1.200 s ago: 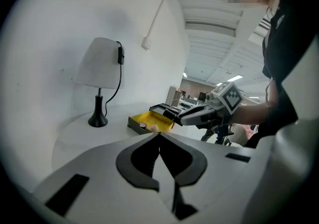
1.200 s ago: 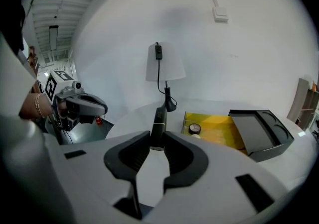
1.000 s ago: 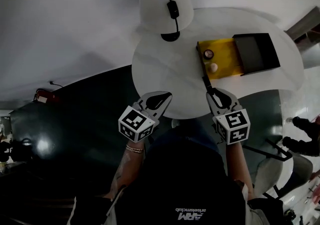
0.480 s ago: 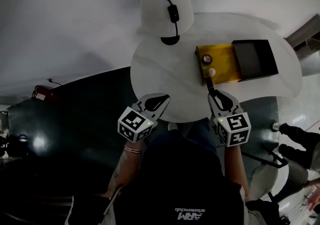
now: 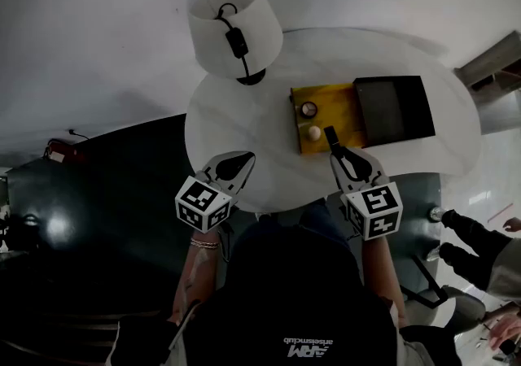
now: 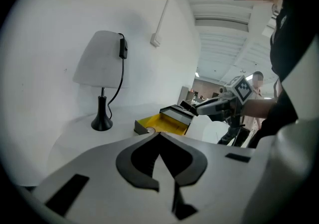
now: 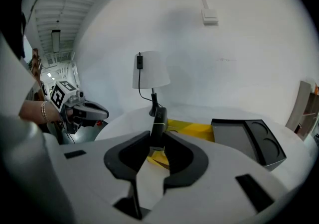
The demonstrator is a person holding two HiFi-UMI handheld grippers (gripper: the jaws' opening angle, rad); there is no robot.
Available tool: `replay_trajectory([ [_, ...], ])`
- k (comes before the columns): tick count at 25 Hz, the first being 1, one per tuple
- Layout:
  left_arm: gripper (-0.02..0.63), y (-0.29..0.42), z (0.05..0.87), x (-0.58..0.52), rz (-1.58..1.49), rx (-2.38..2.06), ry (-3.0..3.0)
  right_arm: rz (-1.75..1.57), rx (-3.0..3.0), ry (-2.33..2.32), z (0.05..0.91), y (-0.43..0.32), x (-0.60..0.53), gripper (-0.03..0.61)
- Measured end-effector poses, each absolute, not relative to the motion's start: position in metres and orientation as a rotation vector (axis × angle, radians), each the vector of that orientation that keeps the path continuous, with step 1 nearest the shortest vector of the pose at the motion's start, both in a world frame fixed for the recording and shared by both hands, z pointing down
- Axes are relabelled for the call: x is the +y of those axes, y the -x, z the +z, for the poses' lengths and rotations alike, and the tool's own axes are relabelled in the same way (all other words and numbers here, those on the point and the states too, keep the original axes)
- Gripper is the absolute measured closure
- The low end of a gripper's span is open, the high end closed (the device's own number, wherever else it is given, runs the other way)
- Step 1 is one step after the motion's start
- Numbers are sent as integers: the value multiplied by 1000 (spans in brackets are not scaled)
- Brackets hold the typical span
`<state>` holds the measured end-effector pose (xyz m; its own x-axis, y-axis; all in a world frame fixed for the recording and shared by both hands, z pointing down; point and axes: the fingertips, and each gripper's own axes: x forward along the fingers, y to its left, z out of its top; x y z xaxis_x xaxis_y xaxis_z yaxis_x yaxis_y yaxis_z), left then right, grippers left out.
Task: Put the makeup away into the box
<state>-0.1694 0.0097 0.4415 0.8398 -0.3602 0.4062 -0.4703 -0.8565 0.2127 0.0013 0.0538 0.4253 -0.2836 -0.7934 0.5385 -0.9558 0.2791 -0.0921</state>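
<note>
Round white desk (image 5: 244,112) carries the box. White lamp (image 5: 234,24) stands left of the box. Yellow box (image 5: 334,104) lies open, black lid (image 5: 393,110) against its right side. My left claw (image 5: 238,163), jaws together and empty, hangs well left of the box. My right claw (image 5: 338,149) is clamped on a black makeup tube (image 5: 330,137) at the box's near edge. Inside the box: dark round compact (image 5: 308,110), pale ball (image 5: 313,134).

Head view looks steeply down on the lamp (image 5: 234,27); both gripper views face it low, sharing the box (image 5: 332,106) beside it.
</note>
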Motion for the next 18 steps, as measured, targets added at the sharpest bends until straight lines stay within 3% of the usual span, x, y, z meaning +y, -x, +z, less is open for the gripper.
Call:
replay_trajectory([
  [18, 597, 67, 445, -8, 545, -749, -2644, 605, -2205, -1452, 441, -109, 38, 474],
])
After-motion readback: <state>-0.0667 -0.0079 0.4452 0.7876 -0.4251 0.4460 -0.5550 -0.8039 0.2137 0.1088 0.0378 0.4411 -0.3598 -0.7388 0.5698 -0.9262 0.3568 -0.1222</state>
